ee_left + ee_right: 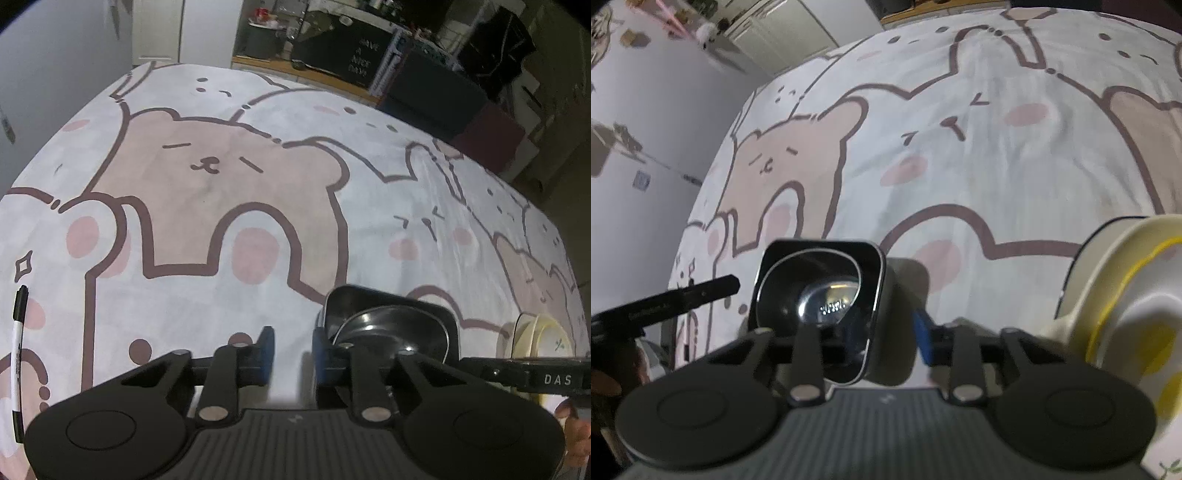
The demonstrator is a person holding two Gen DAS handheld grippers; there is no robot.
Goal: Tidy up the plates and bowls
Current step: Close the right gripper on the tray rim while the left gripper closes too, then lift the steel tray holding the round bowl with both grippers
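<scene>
My left gripper (293, 350) has its blue pads a little apart, nothing between them. At its two o'clock, a round black glossy bowl (391, 325) sits nested in a square black glossy dish (447, 321). My right gripper (894, 339) straddles that dish's near corner; I cannot tell whether it pinches. At its three o'clock, cream plates with yellow rims (1126, 295) are stacked. Beyond lies the bear-print cloth (258, 129). A marker pen (16, 350) lies at the left gripper's nine o'clock. I judge the stacking mostly done, the two piles not yet joined.
</scene>
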